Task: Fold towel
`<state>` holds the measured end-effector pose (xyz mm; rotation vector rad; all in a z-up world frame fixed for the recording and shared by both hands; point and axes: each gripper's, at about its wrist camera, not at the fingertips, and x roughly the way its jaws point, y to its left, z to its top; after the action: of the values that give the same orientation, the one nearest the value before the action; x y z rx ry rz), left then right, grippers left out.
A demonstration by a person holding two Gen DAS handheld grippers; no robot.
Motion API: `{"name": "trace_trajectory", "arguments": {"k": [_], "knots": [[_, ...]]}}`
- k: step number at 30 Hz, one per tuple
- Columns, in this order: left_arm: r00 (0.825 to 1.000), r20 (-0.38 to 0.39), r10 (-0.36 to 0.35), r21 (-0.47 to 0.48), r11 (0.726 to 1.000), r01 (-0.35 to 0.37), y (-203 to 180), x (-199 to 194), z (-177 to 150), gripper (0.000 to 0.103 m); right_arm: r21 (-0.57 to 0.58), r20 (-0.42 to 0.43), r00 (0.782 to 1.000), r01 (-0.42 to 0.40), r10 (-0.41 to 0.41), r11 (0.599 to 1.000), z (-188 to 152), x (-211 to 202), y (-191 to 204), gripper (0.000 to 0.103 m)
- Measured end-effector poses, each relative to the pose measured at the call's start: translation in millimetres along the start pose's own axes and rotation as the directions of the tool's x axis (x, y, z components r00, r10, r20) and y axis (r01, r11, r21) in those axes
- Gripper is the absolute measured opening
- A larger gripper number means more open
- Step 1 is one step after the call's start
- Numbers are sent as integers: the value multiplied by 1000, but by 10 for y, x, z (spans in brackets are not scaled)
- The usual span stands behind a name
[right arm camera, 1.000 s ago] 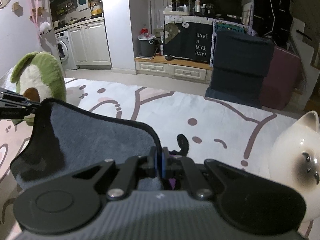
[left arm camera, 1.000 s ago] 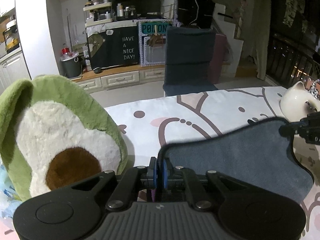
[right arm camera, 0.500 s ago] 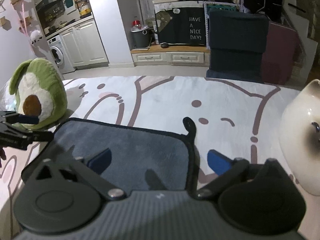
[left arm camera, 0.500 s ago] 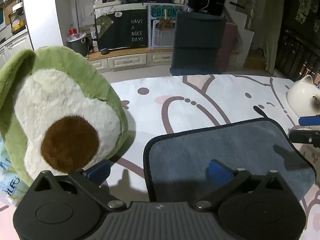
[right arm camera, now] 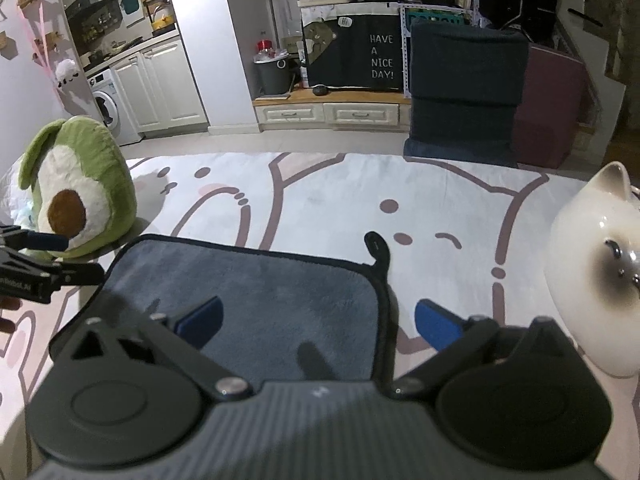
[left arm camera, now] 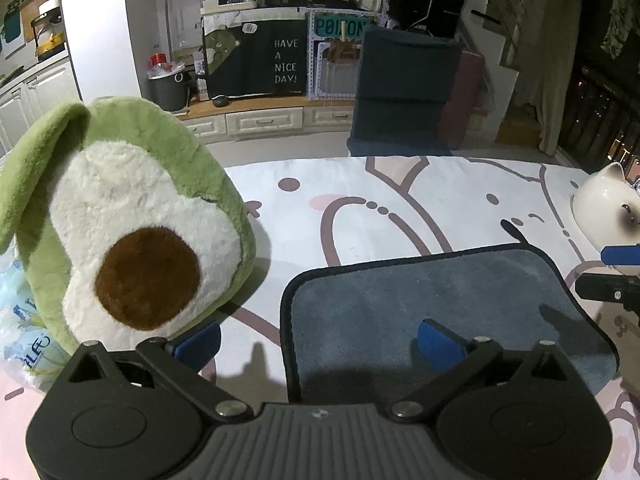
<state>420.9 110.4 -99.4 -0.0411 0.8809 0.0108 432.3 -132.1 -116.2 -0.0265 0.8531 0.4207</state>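
A grey towel (left arm camera: 432, 300) with a dark border lies folded flat on the patterned cloth; it also shows in the right wrist view (right arm camera: 248, 300). Its hanging loop (right arm camera: 378, 246) sticks out at the far right corner. My left gripper (left arm camera: 318, 342) is open and empty, above the towel's near left corner. My right gripper (right arm camera: 318, 322) is open and empty, above the towel's near right edge. Each gripper's blue pads show at the edge of the other view: the right gripper (left arm camera: 612, 270) and the left gripper (right arm camera: 40, 256).
A green avocado plush (left arm camera: 120, 232) stands left of the towel, also in the right wrist view (right arm camera: 76, 204). A white ceramic cat (right arm camera: 592, 264) stands right of it. A plastic pack (left arm camera: 20, 320) lies behind the plush. The surface is a white cloth with a cartoon print (right arm camera: 320, 200).
Both grippers were shut on the towel's lifted corners. They have opened and let go, the towel now lies flat, and both grippers have drawn back slightly.
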Motion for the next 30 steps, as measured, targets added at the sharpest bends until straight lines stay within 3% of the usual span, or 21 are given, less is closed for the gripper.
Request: {"name": "trace_trajectory", "arguments": {"k": [16, 30], "knots": [[1000, 19, -6, -9, 1000, 6, -124, -305, -57, 103, -1, 8, 1000, 13, -13, 1000, -38, -227, 152, 103], [999, 42, 1, -6, 1000, -1, -242, -745, -154, 103, 3, 29, 999, 29, -29, 1000, -143, -672, 290, 103]]}}
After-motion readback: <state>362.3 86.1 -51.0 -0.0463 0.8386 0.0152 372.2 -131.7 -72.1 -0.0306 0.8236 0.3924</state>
